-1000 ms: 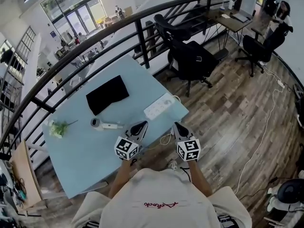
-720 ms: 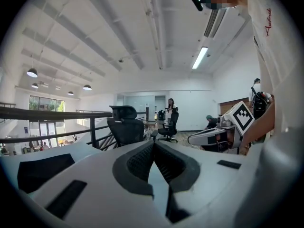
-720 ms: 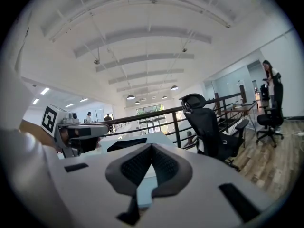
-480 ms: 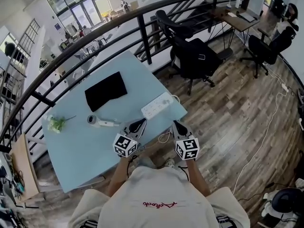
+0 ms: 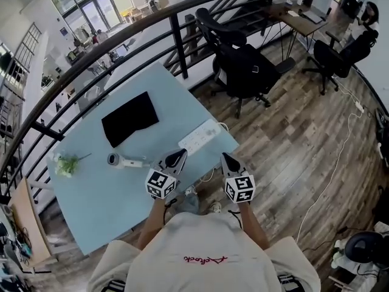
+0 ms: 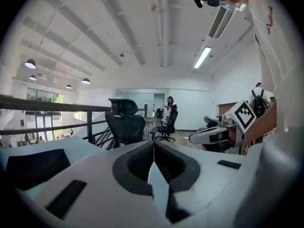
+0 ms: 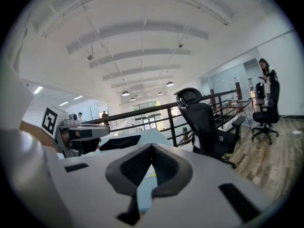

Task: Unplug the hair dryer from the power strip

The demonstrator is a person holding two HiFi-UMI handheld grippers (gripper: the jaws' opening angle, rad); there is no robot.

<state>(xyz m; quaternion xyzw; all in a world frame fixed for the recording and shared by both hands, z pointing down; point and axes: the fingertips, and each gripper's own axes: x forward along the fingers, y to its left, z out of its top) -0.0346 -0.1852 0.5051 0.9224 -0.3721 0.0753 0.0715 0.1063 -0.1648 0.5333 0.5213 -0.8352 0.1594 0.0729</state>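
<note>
A white power strip (image 5: 200,136) lies near the right front corner of the light blue table (image 5: 85,193), its cable hanging off the edge. The white hair dryer (image 5: 124,160) lies on the table to the left of it. My left gripper (image 5: 179,156) is shut and empty, its tip over the table's front edge just below the strip's near end. My right gripper (image 5: 227,159) is shut too, holding nothing, off the table's right front corner. In the left gripper view the jaws (image 6: 153,148) meet; in the right gripper view the jaws (image 7: 151,152) also meet.
A black cloth (image 5: 129,117) lies at the table's back, a small green plant (image 5: 64,165) at its left. A black railing (image 5: 121,41) runs behind the table. Black office chairs (image 5: 243,66) stand to the right on the wood floor; a white cable (image 5: 340,163) trails there.
Both grippers have edged forward toward the table's front edge and power strip, staying shut. The head view has shifted slightly.
</note>
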